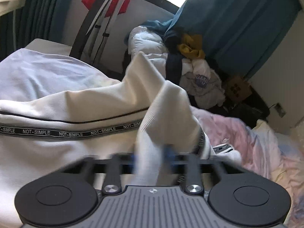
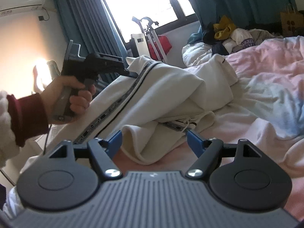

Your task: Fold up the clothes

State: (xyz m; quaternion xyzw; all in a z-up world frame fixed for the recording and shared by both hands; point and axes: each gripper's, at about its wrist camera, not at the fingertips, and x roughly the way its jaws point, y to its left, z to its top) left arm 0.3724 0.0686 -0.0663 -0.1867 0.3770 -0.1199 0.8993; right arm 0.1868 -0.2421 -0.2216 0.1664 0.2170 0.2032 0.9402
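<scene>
White trousers with a black "NOT-SIMPLE" side stripe lie on the bed and are partly lifted. My left gripper is shut on a bunched white part of the trousers near the stripe; its blue fingertips are blurred. In the right wrist view the left gripper holds the trousers up by the striped edge, so they hang as a ridge. My right gripper is open, its blue fingers on either side of a loose fold of the trousers low on the bed, not closed on it.
A pink and pale blue bedsheet covers the bed. A heap of clothes and a white duvet lie at the far end. Teal curtains, a window, a stand with red cloth and a brown paper bag stand beyond.
</scene>
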